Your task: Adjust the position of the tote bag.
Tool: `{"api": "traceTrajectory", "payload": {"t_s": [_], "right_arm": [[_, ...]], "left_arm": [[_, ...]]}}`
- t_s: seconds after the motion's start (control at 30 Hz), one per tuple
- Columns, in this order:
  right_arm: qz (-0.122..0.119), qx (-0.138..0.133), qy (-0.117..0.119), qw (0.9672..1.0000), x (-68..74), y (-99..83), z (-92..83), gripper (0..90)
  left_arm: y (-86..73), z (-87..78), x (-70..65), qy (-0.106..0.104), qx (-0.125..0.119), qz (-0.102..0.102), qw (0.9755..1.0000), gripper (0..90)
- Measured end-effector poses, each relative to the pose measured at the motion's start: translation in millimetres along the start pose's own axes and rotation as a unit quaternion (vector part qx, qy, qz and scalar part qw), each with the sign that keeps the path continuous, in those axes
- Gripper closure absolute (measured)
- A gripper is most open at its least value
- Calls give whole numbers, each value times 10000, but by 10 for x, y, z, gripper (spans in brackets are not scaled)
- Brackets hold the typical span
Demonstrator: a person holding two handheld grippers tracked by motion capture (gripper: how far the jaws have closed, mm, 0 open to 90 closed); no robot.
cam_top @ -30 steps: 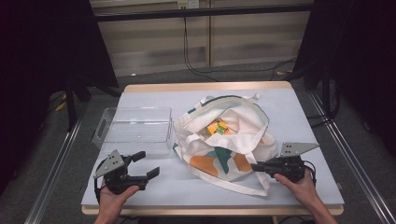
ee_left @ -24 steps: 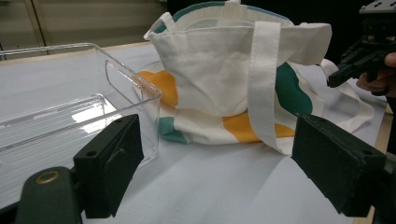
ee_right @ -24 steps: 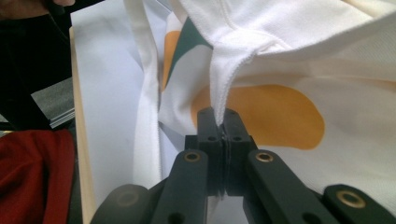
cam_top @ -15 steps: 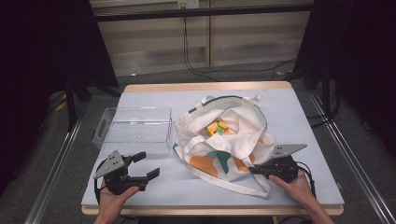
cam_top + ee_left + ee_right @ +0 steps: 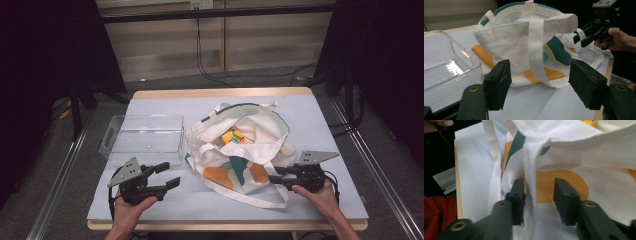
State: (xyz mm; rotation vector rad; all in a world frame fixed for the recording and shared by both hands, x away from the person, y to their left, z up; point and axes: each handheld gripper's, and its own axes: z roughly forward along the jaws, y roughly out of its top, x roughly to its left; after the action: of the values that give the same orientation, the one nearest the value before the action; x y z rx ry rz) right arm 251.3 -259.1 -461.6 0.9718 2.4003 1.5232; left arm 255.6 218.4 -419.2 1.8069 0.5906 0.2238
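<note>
Lying mid-table, right of clear plastic tray: white cloth tote bag with orange and teal patches. Right gripper just opening, bag strap hanging loose between jaws. Left gripper near left, closing, jaws apart, gripping nothing.

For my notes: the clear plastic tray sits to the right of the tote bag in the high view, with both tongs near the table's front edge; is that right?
Not quite: the high view shows the clear plastic tray to the left of the tote bag, not the right. Both tongs, left and right, are near the table's front edge.
</note>
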Motion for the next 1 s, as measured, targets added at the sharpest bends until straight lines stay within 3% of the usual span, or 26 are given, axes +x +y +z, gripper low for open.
{"api": "traceTrajectory", "payload": {"t_s": [0.07, 0.17, 0.3, 0.5, 0.57, 0.8, 1.0], "right_arm": [[-6, -81, -81, 9999, 10, 45, -51, 507], [13, -210, -145, 9997, 2, 62, -113, 478], [20, -290, -182, 9994, -1, 72, -173, 473], [-25, -402, -268, 9988, -11, 179, -256, 579], [-79, -448, -278, 9986, -39, 276, -286, 637], [-95, -550, -370, 9978, -161, 430, -347, 676], [-104, -641, -614, 9960, -358, 646, -391, 654]], "left_arm": [[66, 49, -45, -30, 104, 129, 9999, 373], [128, 188, -94, -321, 147, 138, 9993, 397], [157, 328, -140, -456, 299, 217, 9983, 409], [248, 529, -185, -579, 416, 312, 9970, 454], [339, 617, -218, -738, 411, 371, 9957, 463], [537, 824, -287, -895, 482, 638, 9928, 451], [696, 949, -267, -864, 458, 700, 9927, 418]]}}
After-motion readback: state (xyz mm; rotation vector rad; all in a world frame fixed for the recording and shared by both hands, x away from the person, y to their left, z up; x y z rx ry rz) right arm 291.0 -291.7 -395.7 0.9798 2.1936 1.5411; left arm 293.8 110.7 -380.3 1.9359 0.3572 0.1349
